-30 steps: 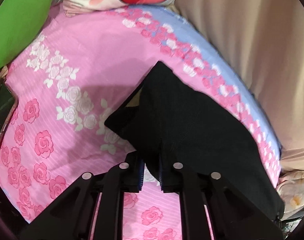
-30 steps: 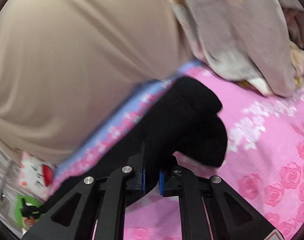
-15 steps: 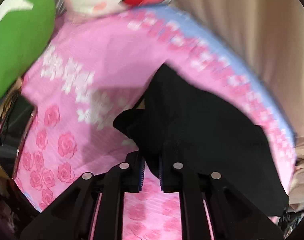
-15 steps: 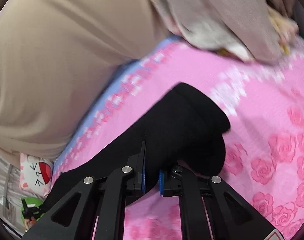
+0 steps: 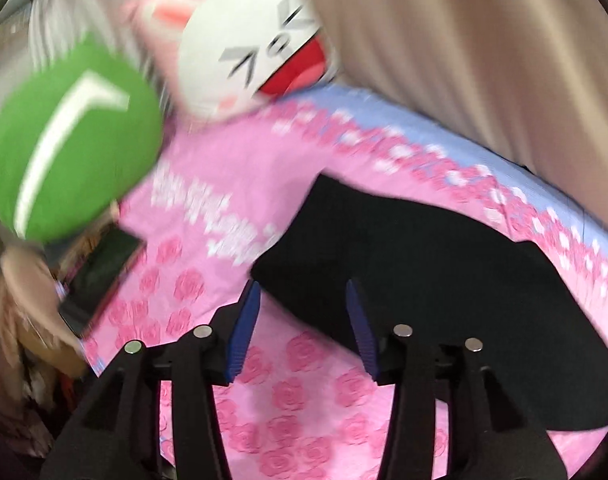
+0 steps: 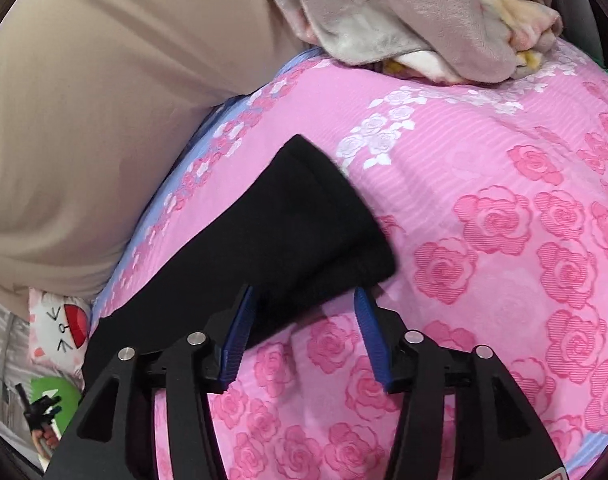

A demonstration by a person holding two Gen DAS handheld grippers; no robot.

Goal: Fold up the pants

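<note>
The black pants [image 5: 416,264] lie flat on the pink rose-print bedsheet [image 5: 312,408], along its blue-edged far side. My left gripper [image 5: 302,292] is open and empty, its blue pads just short of the pants' near edge. In the right wrist view the pants [image 6: 272,240] end in a squared-off end lying on the sheet [image 6: 504,240]. My right gripper [image 6: 304,294] is open and empty, with the pants' edge lying just ahead between its fingertips.
A green cushion [image 5: 64,152] and a white cartoon-face pillow [image 5: 248,52] sit at the bed's head. A beige curtain [image 5: 484,60] hangs along the far side. A dark phone [image 5: 100,276] lies at the left edge. A crumpled blanket [image 6: 424,20] is heaped at the bed's far end.
Both grippers held the pants raised, lowered them onto the sheet, then opened and let go. The pants now lie flat. The left view swung toward the pillows.
</note>
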